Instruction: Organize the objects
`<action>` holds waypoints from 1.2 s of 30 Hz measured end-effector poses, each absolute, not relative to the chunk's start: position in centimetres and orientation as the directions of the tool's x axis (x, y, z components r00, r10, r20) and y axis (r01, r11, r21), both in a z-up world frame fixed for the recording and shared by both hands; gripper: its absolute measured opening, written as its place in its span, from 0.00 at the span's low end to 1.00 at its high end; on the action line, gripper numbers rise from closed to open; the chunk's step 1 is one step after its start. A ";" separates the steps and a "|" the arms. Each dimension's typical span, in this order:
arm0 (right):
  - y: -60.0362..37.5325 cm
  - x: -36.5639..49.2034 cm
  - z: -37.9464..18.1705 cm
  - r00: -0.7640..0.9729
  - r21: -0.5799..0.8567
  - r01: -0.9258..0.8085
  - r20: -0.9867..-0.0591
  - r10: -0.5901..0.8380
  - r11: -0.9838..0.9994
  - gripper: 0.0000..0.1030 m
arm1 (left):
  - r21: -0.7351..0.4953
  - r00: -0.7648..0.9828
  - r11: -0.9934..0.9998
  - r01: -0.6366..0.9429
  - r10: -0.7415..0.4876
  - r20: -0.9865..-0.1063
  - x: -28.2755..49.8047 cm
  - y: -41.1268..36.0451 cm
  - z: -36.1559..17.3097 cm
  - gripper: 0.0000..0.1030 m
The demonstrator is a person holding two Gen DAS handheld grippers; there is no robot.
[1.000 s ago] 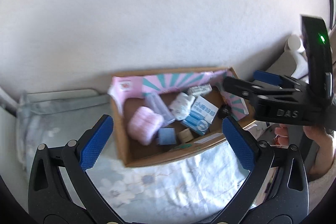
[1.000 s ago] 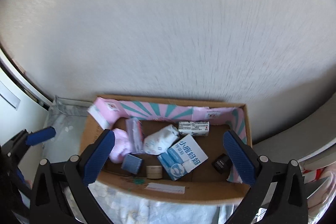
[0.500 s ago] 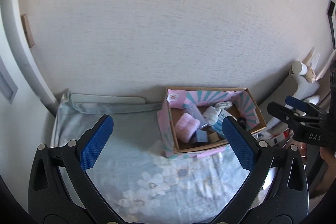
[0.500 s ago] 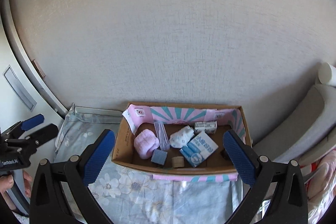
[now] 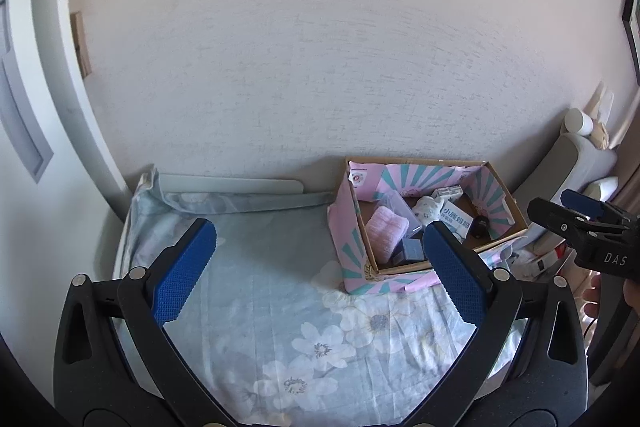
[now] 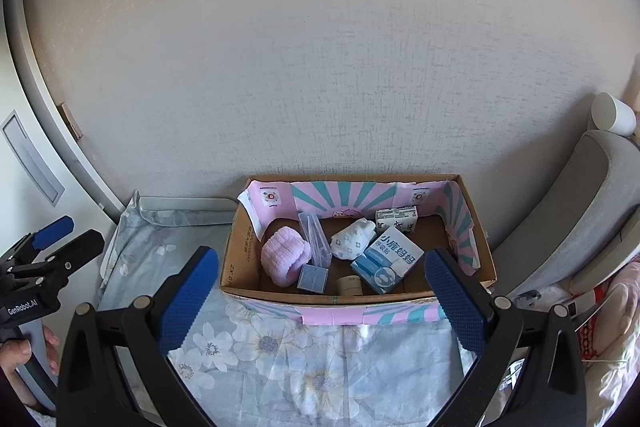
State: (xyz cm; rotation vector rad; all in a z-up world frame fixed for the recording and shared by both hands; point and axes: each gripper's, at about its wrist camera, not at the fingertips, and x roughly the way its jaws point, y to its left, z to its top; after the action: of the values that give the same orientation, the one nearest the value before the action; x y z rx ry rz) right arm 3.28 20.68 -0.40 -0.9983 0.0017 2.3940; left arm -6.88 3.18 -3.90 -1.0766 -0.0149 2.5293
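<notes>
Where flowered bedding lies, pink-striped cardboard box [image 6: 240,259] holds toiletries.

Both fisheye views were evenly and softly lit by daylight, with no harsh glare on the pale textured wall [image 6: 320,67]. The light seemed stronger toward the right side, where the grey cushion [image 6: 580,207] looked brightest in the right wrist view. Shadows were faint: the inside of the cardboard box [image 6: 240,251] was darker along its near wall, and the floral sheet [image 5: 280,307] showed only mild creases of shade. Focus was sharp across the centre of both pictures, with print on the packets readable. Straight lines bowed strongly toward the edges, and black vignetting filled the corners. No motion blur was visible.
</notes>
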 end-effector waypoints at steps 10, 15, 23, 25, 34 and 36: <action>20.3 3.1 -0.7 -0.573 -0.208 -0.481 -0.660 0.485 -0.852 1.00 | -0.158 -0.625 -0.929 -0.335 0.345 -0.701 -6.6 2.0 -4.2 1.00; 20.0 3.1 -1.0 -0.572 -0.216 -0.479 -0.658 0.489 -0.851 1.00 | -0.150 -0.637 -0.932 -0.329 0.336 -0.693 -6.2 1.7 -4.1 1.00; 19.6 2.9 -1.3 -0.577 -0.221 -0.469 -0.656 0.487 -0.855 1.00 | -0.139 -0.649 -0.937 -0.320 0.324 -0.689 -6.0 1.2 -4.0 1.00; 19.5 2.9 -1.3 -0.580 -0.220 -0.468 -0.654 0.485 -0.856 1.00 | -0.139 -0.651 -0.938 -0.317 0.322 -0.687 -6.0 1.1 -4.0 1.00; 19.5 2.8 -1.3 -0.582 -0.215 -0.467 -0.656 0.481 -0.858 1.00 | -0.123 -0.661 -0.942 -0.311 0.308 -0.685 -5.9 1.0 -3.8 1.00; 19.5 2.9 -1.3 -0.582 -0.213 -0.467 -0.656 0.480 -0.858 1.00 | -0.116 -0.667 -0.945 -0.306 0.300 -0.682 -5.8 0.9 -3.8 1.00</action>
State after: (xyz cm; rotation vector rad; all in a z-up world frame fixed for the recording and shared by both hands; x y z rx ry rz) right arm 2.87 19.50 -1.33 -1.0024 -0.0235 2.4016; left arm -5.84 0.91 -3.75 -1.0609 0.0113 2.5998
